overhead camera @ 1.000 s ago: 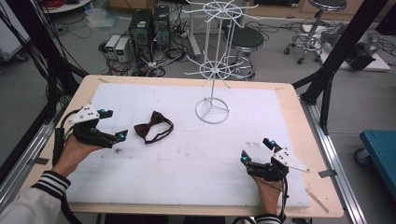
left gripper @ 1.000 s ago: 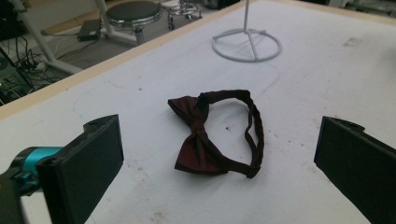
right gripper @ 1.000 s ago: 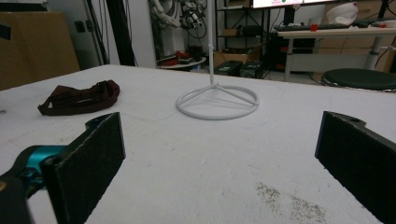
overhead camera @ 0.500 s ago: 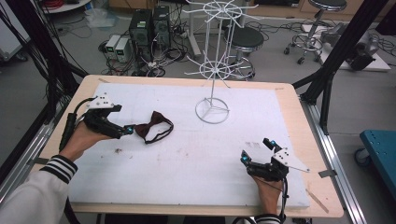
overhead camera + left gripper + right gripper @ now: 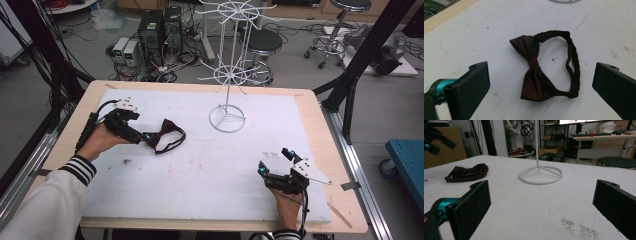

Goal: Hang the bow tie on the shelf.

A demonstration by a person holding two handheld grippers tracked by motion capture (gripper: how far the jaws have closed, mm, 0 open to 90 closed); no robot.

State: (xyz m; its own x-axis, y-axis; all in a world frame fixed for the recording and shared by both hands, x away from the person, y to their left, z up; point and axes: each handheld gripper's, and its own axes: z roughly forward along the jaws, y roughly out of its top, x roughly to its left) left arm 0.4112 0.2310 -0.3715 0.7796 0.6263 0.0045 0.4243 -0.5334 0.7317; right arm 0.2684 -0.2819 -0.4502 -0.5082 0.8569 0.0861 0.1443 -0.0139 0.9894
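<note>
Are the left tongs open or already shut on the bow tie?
Open. The left tongs stand wide apart, with the bow tie lying flat between them, untouched.

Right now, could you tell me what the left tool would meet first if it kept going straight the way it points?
Most likely the dark red bow tie, which lies flat on the white table cover centred between the open jaws of the left tool.

One dark red bow tie (image 5: pixel 165 136), left of frame centre. One white wire display stand (image 5: pixel 227 75), upper middle. Two handheld grippers: left gripper (image 5: pixel 146 137) mid-left, right gripper (image 5: pixel 273 161) lower right. Two stools, top edge.
</note>
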